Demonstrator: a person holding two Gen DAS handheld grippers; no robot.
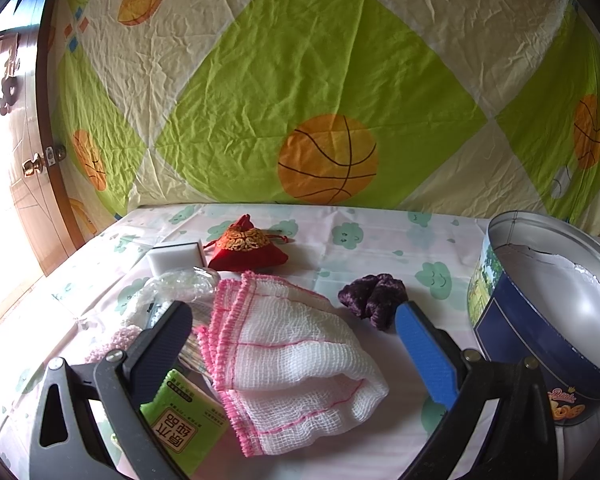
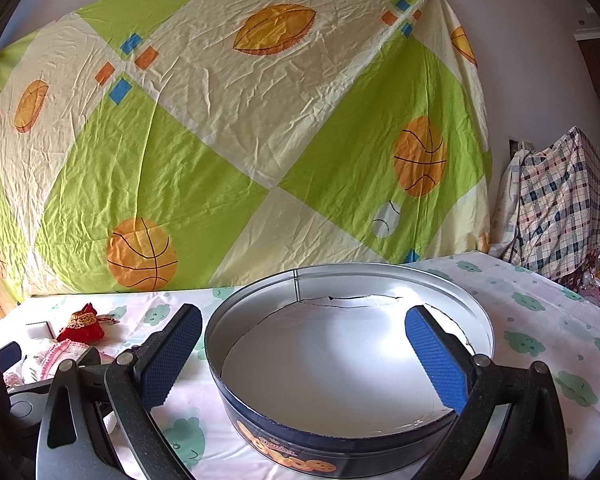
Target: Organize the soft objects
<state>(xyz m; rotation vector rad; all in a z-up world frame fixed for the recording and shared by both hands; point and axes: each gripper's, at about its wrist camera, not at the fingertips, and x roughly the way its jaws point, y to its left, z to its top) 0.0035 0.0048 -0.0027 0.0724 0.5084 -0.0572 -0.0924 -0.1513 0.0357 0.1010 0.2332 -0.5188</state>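
My left gripper (image 1: 292,316) is open over a folded white mesh cloth with pink trim (image 1: 292,360), its fingers on either side of the cloth and apart from it. A purple scrunchie (image 1: 374,296) lies just beyond the right finger. Farther back sit a red drawstring pouch (image 1: 248,248) and a white sponge block (image 1: 174,258). A clear plastic bag (image 1: 180,286) and a green packet (image 1: 184,428) lie at the left. My right gripper (image 2: 302,322) is open above the round blue tin (image 2: 284,446), which holds only a white liner. The pouch (image 2: 82,326) shows at the left there.
The tin (image 1: 512,320) stands on the right of the cloud-print tablecloth (image 1: 380,236). A green and cream sheet with ball prints (image 1: 300,80) hangs behind the table. A wooden door (image 1: 28,160) is at the left. A checked cloth pile (image 2: 556,204) is at the right.
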